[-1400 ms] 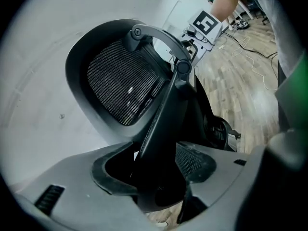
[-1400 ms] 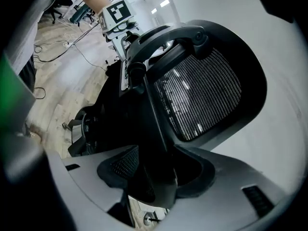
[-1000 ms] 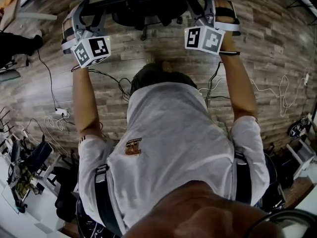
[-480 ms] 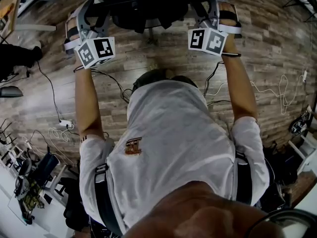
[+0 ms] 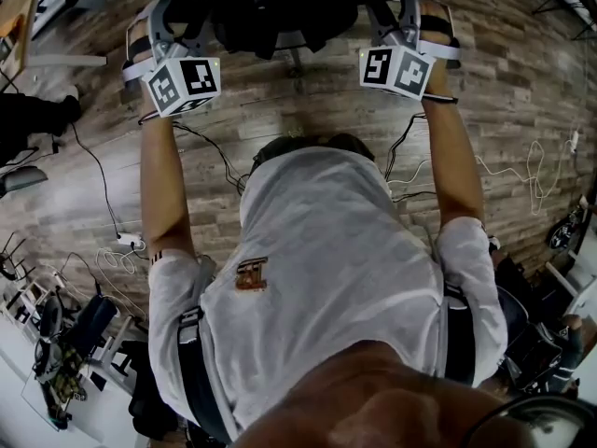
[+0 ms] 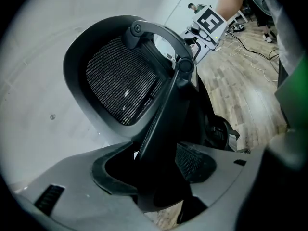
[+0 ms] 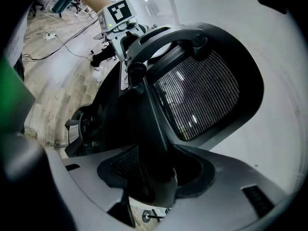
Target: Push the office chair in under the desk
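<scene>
The black office chair (image 5: 270, 7) is at the top edge of the head view, mostly cut off. My left gripper (image 5: 160, 19) holds its left side and my right gripper (image 5: 399, 15) its right side, arms stretched forward. In the left gripper view the grey jaws (image 6: 154, 174) are shut on a black strut (image 6: 163, 114) of the chair's back, below the mesh headrest (image 6: 118, 81). The right gripper view mirrors this: my right gripper (image 7: 154, 177) is shut on a black strut (image 7: 149, 114) beside the mesh headrest (image 7: 202, 90). I cannot make out the desk clearly.
The wood floor (image 5: 522, 73) carries loose cables (image 5: 532, 171) at the right and a power strip with cords (image 5: 129, 241) at the left. Bags and clutter (image 5: 65, 343) crowd the lower left. A pale surface (image 6: 43, 57) fills the space behind the headrest.
Both grippers and the chair have moved toward the top of the head view, away from the person's body. More of the chair is cut off now.
</scene>
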The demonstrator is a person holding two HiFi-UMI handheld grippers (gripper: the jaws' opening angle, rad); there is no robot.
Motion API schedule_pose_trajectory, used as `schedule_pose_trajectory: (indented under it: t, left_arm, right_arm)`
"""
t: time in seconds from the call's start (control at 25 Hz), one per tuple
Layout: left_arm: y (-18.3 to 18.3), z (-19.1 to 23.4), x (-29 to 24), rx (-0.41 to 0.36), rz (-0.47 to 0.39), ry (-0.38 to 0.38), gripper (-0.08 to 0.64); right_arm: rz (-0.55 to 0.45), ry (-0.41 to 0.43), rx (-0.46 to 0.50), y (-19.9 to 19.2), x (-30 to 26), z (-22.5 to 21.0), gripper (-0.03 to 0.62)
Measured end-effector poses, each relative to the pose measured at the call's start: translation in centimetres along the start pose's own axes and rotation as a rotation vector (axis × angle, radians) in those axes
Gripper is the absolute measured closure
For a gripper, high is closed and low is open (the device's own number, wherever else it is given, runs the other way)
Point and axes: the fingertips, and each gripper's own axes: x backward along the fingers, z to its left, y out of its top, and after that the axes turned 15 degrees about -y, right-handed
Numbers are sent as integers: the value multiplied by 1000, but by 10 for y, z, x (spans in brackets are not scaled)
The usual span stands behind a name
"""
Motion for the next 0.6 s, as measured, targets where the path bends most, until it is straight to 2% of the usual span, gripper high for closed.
schedule_pose_trajectory:
  t: [0.6]
  left_arm:
    - [11,52,-89,15,15,-10,275]
  right_arm:
    - [-14,17,-19,-35,-104,-14,360]
